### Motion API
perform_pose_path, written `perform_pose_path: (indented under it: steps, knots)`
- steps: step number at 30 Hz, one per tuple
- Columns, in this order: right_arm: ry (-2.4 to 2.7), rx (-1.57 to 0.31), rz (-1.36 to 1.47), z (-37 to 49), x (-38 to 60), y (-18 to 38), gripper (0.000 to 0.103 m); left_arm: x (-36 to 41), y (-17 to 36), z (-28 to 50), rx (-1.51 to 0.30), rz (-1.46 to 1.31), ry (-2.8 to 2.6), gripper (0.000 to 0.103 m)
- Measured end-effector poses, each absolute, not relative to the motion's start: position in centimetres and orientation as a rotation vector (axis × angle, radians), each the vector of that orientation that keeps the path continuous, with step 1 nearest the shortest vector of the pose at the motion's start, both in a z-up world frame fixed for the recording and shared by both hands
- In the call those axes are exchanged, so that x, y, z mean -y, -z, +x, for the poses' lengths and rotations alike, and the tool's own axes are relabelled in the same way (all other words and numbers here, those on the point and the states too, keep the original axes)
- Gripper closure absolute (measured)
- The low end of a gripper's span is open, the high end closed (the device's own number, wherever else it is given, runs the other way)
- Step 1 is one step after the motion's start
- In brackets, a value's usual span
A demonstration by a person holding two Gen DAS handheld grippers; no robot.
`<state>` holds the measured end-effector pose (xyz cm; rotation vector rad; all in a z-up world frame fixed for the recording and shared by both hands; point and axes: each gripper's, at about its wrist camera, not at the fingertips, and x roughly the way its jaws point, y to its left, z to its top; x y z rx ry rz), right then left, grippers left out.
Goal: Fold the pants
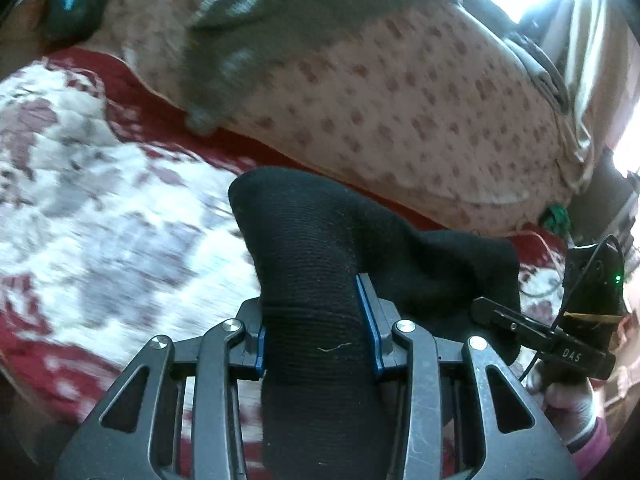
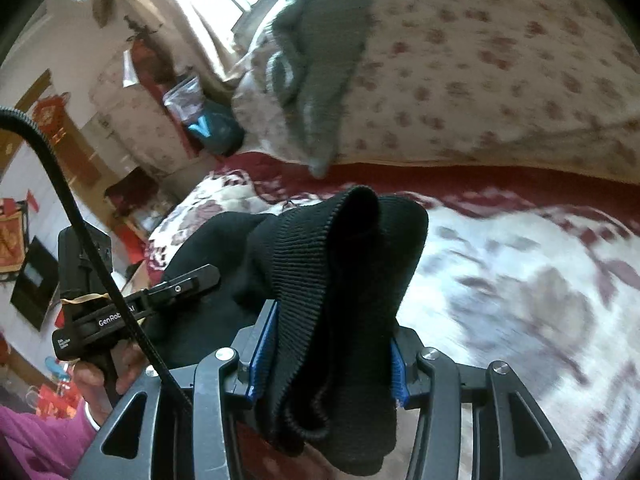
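The black ribbed pants (image 1: 312,264) are bunched and held up over a bed. My left gripper (image 1: 318,332) is shut on a thick fold of them. My right gripper (image 2: 326,352) is shut on another bunched part of the pants (image 2: 340,264), with the ribbed hem draped over its jaws. The right gripper also shows at the right edge of the left wrist view (image 1: 540,332). The left gripper shows at the left of the right wrist view (image 2: 132,304). The two grippers are close together, side by side.
Below is a bed with a red and white floral cover (image 1: 100,200). Behind lies a pink dotted quilt (image 1: 400,112) with a grey knit garment (image 1: 248,40) on it. A black cable (image 2: 80,220) crosses the right wrist view.
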<state>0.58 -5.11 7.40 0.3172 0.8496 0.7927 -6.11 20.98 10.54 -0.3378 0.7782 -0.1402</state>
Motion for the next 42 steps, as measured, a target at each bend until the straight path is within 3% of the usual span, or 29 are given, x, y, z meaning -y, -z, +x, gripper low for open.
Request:
perform_pose_path:
  steps: [9, 15, 17, 19, 21, 42]
  knots:
    - [-0.933, -0.927, 0.356, 4.3, -6.9, -5.5, 0.057, -31.2, -10.1, -7.0, -0.760, -0.384, -0.047, 0.067]
    - [-0.962, -1.016, 0.315, 6.3, -12.3, -2.7, 0.055, -36.3, -5.7, -6.7, -0.833, -0.491, -0.137, 0.067]
    - [-0.930, -1.079, 0.284, 7.1, -13.2, -1.1, 0.049, -37.4, -3.5, -6.5, -0.886, -0.554, -0.156, 0.061]
    - [-0.910, -1.104, 0.322, 7.7, -13.0, -0.1, 0.047, -38.0, -2.6, -7.0, -0.869, -0.594, -0.176, 0.039]
    - [-0.915, -1.113, 0.357, 7.9, -12.4, 0.1, 0.047, -38.0, -2.7, -7.3, -0.859, -0.579, -0.198, 0.028]
    - [-0.883, -0.962, 0.285, 4.4, -10.2, -6.0, 0.045, -33.9, -7.8, -10.6, -0.782, -0.402, -0.324, 0.028]
